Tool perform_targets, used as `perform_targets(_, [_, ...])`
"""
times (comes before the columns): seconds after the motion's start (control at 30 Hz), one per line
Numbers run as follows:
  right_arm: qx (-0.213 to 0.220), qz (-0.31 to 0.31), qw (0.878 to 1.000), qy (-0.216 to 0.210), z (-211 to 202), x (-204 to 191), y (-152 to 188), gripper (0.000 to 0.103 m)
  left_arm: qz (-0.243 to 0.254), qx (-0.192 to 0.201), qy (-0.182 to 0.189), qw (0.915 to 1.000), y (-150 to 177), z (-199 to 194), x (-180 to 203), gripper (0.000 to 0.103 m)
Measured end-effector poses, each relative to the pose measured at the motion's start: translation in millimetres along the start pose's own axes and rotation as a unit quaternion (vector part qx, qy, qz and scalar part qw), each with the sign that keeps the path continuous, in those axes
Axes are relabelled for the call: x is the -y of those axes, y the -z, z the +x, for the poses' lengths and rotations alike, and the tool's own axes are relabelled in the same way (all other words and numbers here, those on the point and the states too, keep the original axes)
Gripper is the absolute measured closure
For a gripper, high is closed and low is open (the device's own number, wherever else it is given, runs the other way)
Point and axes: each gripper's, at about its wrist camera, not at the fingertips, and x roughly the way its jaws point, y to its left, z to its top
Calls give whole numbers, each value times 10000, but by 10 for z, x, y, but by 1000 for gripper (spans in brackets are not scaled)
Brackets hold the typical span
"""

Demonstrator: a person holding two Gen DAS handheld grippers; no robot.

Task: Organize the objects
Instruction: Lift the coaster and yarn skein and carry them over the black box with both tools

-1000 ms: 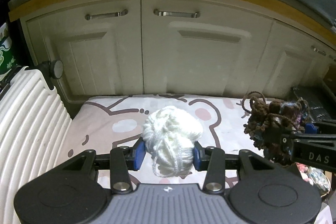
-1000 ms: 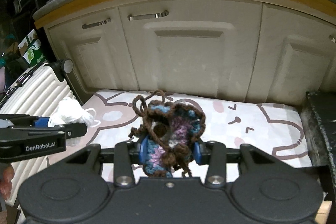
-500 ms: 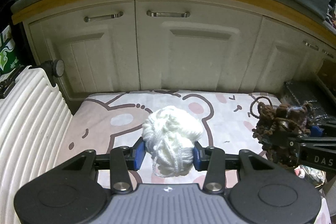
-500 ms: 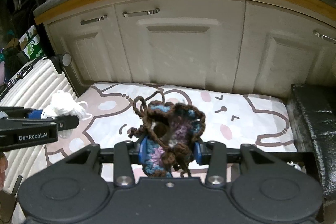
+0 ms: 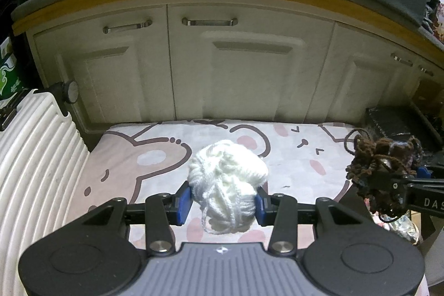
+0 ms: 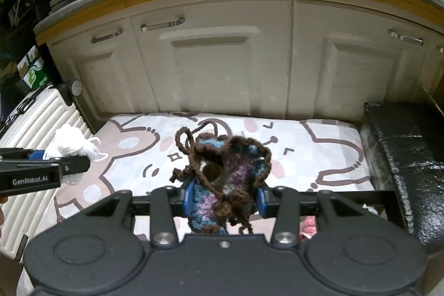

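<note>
Left gripper (image 5: pixel 223 203) clamped, jaws pressed on a white yarn ball (image 5: pixel 226 182), held in the air over the middle of a cartoon-print mat (image 5: pixel 155 154). Right gripper (image 6: pixel 224 197) clamped, jaws pressed on a brown, blue and purple crochet piece (image 6: pixel 227 171), held above the mat's right half, loose brown strands dangling. Mat hemmed in: cream cabinet doors (image 5: pixel 249 74) along the far edge, white ribbed suitcase (image 5: pixel 30 162) against the left edge, black box (image 6: pixel 402 154) against the right edge. Open, bare mat surface beneath and ahead of both grippers. Grippers side by side, apart.
</note>
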Motion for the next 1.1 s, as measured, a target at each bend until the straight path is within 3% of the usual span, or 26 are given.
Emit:
perform_targets(0.23, [84,105,9998,128,-130,252,26,59,79,43,175,9998,-64,-3,256,58])
perform_targets(0.63, [38,528,9972,529,-268,873,167,59,326,12,839,9959,-17,90,933,58])
perform_targets(1.1, [-274,734,9906,1120,-236,1529,434,59,667,-406,1607,9839,230,268,1621,58])
